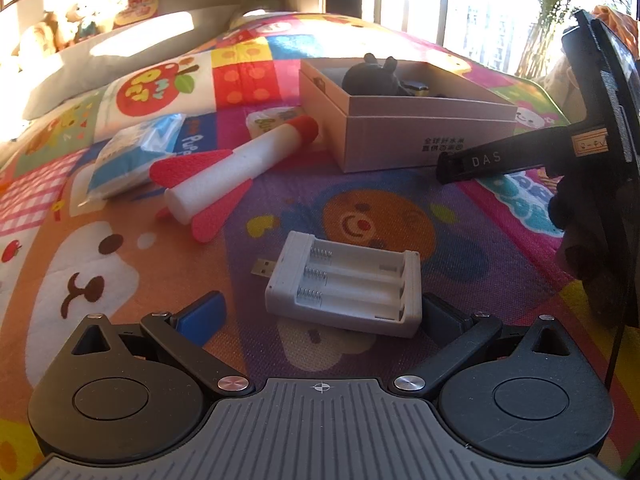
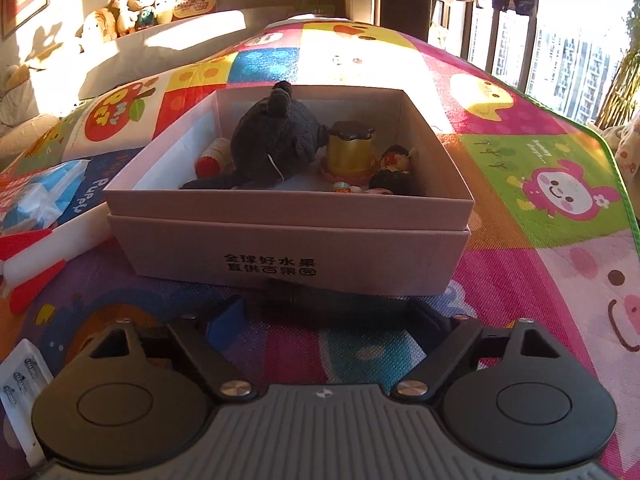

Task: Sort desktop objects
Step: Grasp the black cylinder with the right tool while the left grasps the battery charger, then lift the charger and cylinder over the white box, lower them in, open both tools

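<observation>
Left wrist view is showing the left hand-held gripper [image 1: 320, 312] hovering, jaws apart, over the light, rigid battery charger [image 1: 344, 290] lying mid-mat [image 1: 460, 280], best pinched across its long sides.

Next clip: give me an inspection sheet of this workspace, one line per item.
Surface: colourful cartoon play mat, sunlit at the far end.
Job's things: open cardboard box holding a dark plush, a yellow pudding toy and small figures; on the mat, white battery charger, foam rocket, blue-and-white packet.
Clutter: nothing seen.
Grippers: left gripper open, the charger just ahead of its fingers; right gripper open, nothing between its fingers, before the box.
Cables: nothing seen.
Surroundings: stuffed toys on a ledge, windows with buildings outside.
</observation>
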`<act>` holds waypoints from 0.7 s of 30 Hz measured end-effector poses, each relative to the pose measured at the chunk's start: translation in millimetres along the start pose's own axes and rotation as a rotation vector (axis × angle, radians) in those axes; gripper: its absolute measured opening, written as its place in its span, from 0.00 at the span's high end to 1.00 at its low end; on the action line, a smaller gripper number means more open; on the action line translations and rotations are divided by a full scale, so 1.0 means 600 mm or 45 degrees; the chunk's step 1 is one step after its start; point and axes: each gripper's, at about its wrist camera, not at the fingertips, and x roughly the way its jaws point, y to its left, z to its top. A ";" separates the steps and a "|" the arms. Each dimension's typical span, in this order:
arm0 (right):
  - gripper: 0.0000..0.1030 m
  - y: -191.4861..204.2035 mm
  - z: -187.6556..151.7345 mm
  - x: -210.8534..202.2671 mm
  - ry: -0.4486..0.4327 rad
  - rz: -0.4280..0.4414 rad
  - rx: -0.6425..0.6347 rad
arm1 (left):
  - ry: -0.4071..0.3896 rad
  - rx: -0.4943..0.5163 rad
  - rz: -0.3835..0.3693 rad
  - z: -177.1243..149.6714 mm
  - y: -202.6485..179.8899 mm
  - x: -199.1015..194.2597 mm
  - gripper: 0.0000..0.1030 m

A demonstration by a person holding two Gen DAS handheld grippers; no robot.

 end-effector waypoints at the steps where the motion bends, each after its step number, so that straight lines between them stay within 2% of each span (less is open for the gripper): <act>1: 0.26 0.000 -0.003 -0.005 -0.004 0.002 -0.006 | 0.000 -0.001 -0.001 0.000 0.000 0.000 0.00; 9: 0.28 -0.022 -0.053 -0.070 0.025 0.050 -0.017 | 0.012 0.017 -0.002 0.002 -0.001 0.001 0.00; 12: 0.28 -0.041 -0.073 -0.098 0.038 0.064 0.010 | -0.003 0.030 -0.051 0.003 -0.001 -0.005 0.00; 14: 0.28 -0.050 -0.089 -0.113 0.026 0.038 0.010 | -0.030 0.039 -0.078 0.007 -0.004 -0.009 0.00; 18: 0.28 -0.056 -0.114 -0.128 -0.030 -0.019 0.007 | -0.081 0.139 -0.033 0.022 -0.020 -0.013 0.00; 21: 0.27 -0.057 -0.114 -0.128 -0.035 -0.030 0.025 | -0.071 0.168 -0.029 0.034 -0.020 -0.008 0.00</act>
